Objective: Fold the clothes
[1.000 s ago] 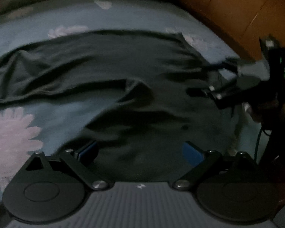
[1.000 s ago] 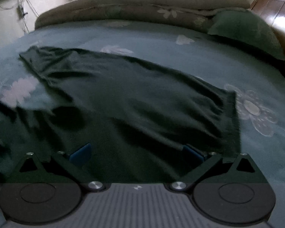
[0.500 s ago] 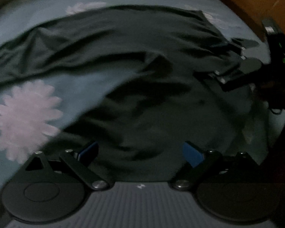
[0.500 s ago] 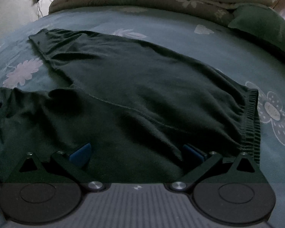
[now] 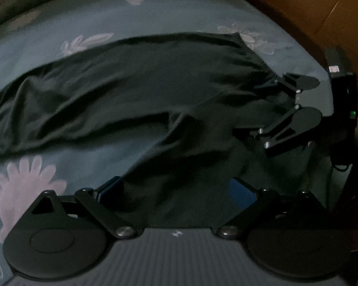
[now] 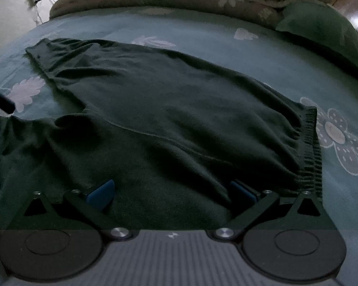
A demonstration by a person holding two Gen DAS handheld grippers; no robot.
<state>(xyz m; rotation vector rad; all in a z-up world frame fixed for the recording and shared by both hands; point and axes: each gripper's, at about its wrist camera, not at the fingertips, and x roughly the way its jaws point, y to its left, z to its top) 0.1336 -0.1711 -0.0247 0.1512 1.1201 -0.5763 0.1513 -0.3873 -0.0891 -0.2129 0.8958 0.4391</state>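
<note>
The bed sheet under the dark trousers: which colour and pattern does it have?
The bed sheet is teal blue with pale flower prints, clearest in the right wrist view.

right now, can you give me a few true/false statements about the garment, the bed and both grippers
1. The dark garment lies spread on a floral bedsheet. True.
2. The right gripper is shut on the ribbed waistband. False: its jaws are open, over the fabric.
3. The left gripper is open. True.
4. The garment is folded into a neat square. False: it is spread out and wrinkled.
5. A green pillow lies at the bed's far right. True.
</note>
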